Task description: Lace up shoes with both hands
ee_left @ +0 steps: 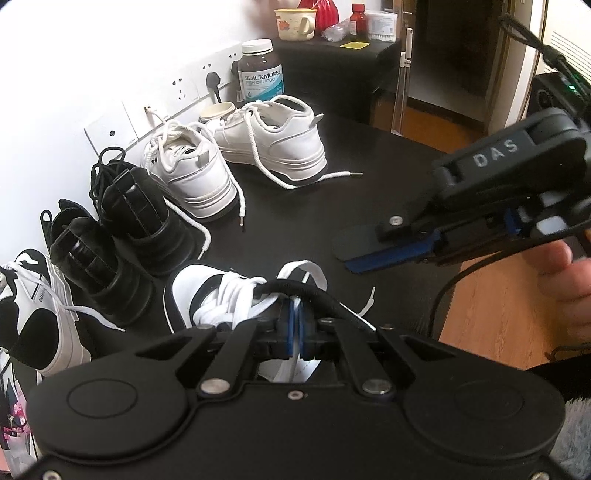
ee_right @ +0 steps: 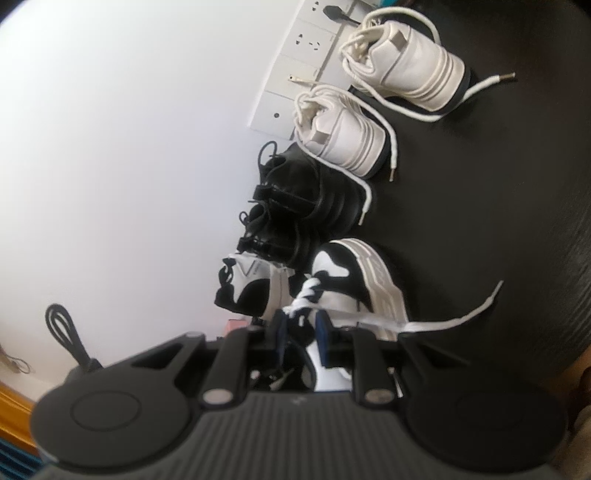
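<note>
We've got the left gripper (ee_left: 295, 325) pinching the lace (ee_left: 295, 350) over the sneaker (ee_left: 207, 291) to pull it; right gripper (ee_left: 354, 254), beside the sneaker, sits part-open and empty

Home room, mug (ee_left: 295, 23), fish-oil bottle (ee_left: 260, 70)

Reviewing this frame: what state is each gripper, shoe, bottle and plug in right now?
Left gripper: shut on the flat white lace.
Right gripper: jaws slightly apart, nothing between them.
Black-and-white sneaker: untied, lace being held.
Pair of white platform sneakers: untied, lace ends trailing loose.
White-capped fish oil bottle: upright, capped.
Black plug: plugged in.
</note>
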A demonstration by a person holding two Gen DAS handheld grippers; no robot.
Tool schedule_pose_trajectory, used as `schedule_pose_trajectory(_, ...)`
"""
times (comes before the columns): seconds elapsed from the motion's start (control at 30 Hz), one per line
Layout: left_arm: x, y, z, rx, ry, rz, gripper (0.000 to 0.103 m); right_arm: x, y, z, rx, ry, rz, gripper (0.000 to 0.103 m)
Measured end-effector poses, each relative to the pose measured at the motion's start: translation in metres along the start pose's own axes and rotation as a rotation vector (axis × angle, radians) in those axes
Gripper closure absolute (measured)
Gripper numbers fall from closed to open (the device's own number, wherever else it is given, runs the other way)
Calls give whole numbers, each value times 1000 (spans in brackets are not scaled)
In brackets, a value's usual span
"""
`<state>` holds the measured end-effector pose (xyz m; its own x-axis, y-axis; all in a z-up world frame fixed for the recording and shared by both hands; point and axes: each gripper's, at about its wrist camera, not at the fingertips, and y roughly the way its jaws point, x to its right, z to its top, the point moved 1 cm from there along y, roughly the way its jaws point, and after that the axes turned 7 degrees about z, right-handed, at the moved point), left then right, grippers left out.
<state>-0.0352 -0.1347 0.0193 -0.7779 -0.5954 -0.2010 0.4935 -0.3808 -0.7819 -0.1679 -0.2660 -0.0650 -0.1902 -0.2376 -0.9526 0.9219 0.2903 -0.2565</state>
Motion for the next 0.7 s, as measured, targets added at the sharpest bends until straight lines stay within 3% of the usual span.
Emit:
schedule_pose_trajectory(0.37,1,0,-1,8,10,10,101,0,28,-2,13,26,-49,86)
schedule_pose_trajectory(0.43,1,0,-2,9,9,11,101,-1,29,-3,21,16,-62,90)
schedule_pose_trajectory(0.47,1,0,-2,10,7,10,101,-1,29,-3,28,9,-68,100)
schedule_pose_trajectory(0.63,4,-4,-2,21,36,30,97,-9,23,-7,61,-44,-88,100)
schedule_pose_trajectory(0.7,4,-8,-3,26,42,33,91,-10,19,-8,77,-54,-94,100)
